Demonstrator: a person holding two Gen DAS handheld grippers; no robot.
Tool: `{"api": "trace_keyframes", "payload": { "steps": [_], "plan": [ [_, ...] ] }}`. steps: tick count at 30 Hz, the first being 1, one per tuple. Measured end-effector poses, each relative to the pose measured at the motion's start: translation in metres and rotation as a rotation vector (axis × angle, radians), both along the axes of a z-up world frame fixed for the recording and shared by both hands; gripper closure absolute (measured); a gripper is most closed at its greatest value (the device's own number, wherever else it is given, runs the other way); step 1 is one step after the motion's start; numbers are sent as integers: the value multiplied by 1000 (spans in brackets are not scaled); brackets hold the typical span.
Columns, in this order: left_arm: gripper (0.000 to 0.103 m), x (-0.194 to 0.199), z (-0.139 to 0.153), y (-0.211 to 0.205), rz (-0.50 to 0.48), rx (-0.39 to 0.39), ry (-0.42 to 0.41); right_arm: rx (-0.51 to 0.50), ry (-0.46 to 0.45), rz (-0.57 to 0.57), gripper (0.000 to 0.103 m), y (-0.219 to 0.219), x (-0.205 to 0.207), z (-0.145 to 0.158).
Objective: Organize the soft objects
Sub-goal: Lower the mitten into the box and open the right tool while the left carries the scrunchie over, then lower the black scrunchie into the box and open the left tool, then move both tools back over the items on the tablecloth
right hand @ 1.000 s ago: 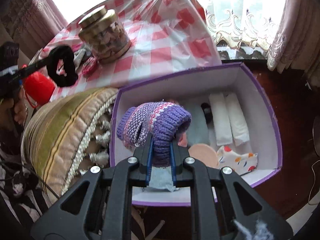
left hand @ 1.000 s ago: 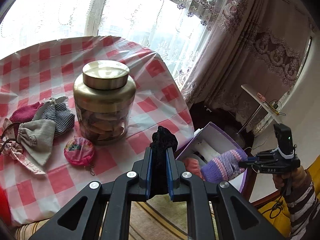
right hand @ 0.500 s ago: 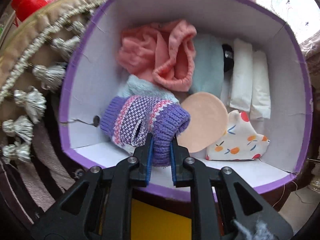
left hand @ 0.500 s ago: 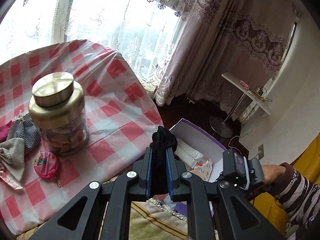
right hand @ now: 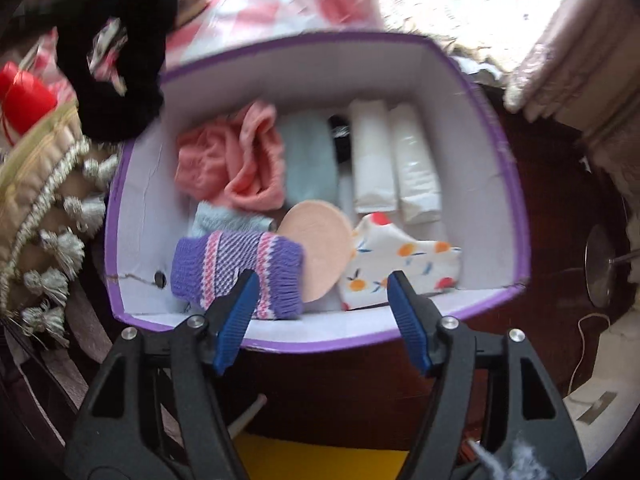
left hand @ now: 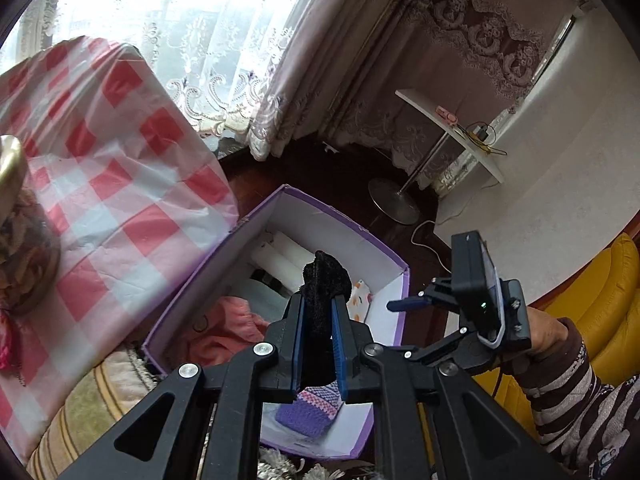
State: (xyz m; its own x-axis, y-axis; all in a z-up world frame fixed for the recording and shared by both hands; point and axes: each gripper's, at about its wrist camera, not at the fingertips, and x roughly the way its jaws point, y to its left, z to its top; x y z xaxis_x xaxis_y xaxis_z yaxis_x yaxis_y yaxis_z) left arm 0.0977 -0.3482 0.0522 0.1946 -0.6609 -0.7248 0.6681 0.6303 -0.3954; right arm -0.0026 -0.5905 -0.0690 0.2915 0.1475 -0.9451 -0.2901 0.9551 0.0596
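My left gripper [left hand: 318,312] is shut on a black velvet scrunchie [left hand: 324,280] and holds it above the purple-rimmed white box [left hand: 400,280]. The scrunchie also shows at the top left of the right wrist view [right hand: 116,52]. My right gripper [right hand: 320,292] is open and empty just above the box's near wall [right hand: 320,338]. The purple knitted sock [right hand: 236,272] lies in the box's near left part, also seen in the left wrist view [left hand: 312,408]. Inside too are a pink knitted piece [right hand: 236,164], white rolls [right hand: 392,164], a peach round pad [right hand: 316,240] and a fruit-print cloth [right hand: 400,264].
A red-and-white checked tablecloth [left hand: 120,184] covers the table left of the box, with a gold-lidded jar [left hand: 16,208] at its edge. A tasselled striped cushion [right hand: 44,208] lies beside the box. A white side table [left hand: 448,128] and a yellow seat [left hand: 600,292] stand to the right.
My right gripper has opened and let go of the purple sock, which now lies in the box, and has pulled back. My left gripper has carried the scrunchie rightwards over the box.
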Motion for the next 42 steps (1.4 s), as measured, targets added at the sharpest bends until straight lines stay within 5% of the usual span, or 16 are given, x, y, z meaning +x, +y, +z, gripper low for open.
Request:
{"api": "trace_keyframes", "payload": {
  "steps": [5, 12, 17, 22, 33, 42],
  "plan": [
    [89, -6, -11, -28, -60, 24, 33, 42, -90, -98, 32, -19, -8, 33],
    [89, -10, -36, -26, -75, 129, 104, 72, -134, -106, 32, -14, -10, 42],
    [68, -2, -70, -14, -31, 297, 178, 84, -142, -68, 32, 0, -6, 43],
    [54, 5, -59, 13, 42, 257, 164, 90, -159, -55, 32, 10, -3, 51],
    [53, 8, -41, 96, 214, 77, 156, 163, -218, 19, 32, 70, 16, 82],
    [52, 1, -26, 223, 476, -38, 122, 294, -315, 156, 30, 149, 33, 143]
  ]
}}
